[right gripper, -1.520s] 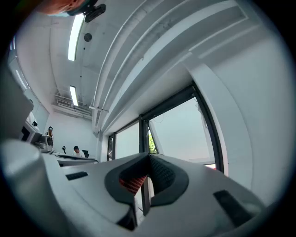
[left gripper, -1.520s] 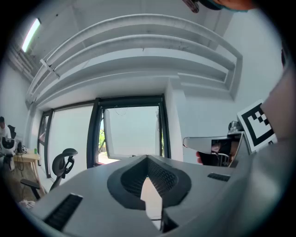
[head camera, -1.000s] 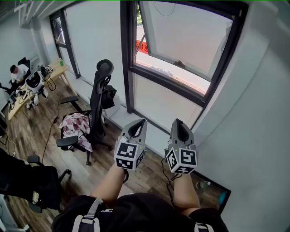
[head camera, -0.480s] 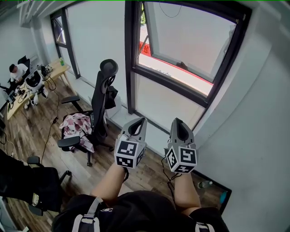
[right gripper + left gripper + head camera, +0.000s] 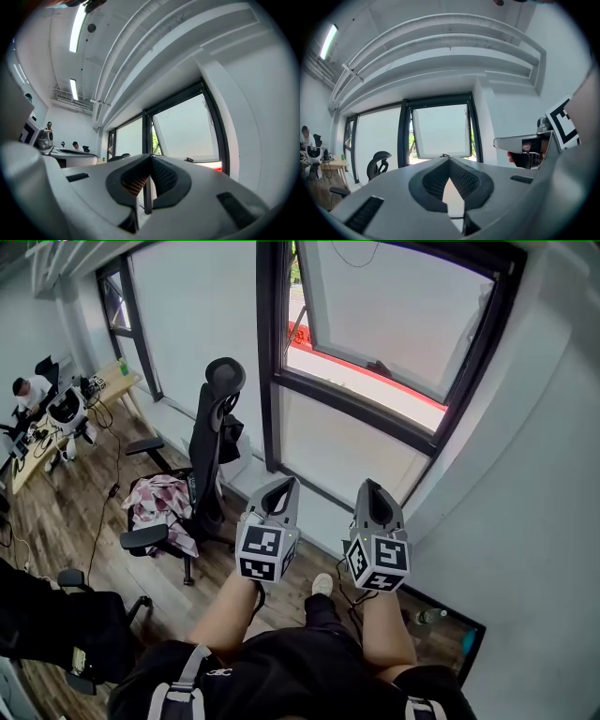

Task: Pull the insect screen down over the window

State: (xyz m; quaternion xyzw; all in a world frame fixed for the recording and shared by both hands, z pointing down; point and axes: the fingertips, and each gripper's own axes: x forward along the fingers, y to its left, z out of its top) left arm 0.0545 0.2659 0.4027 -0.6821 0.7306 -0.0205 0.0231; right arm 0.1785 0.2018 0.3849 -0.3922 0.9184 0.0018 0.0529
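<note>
Left claw (image 5: 283, 487) and right claw (image 5: 368, 487) are both pressed together, pinching nothing. Bottle (image 5: 427, 617) on floor below right claw, contents can't tell. Window (image 5: 375, 334) is ahead and above both claws, sash tilted out. Screen not seen, likely rolled at window top, where a thin cord (image 5: 351, 257) hangs. Judged light floppy mesh with a stiff pull bar: grip bar or cord, pull evenly.

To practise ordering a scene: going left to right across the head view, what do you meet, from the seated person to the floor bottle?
First the seated person → black office chair → left hand-held gripper → right hand-held gripper → bottle.
</note>
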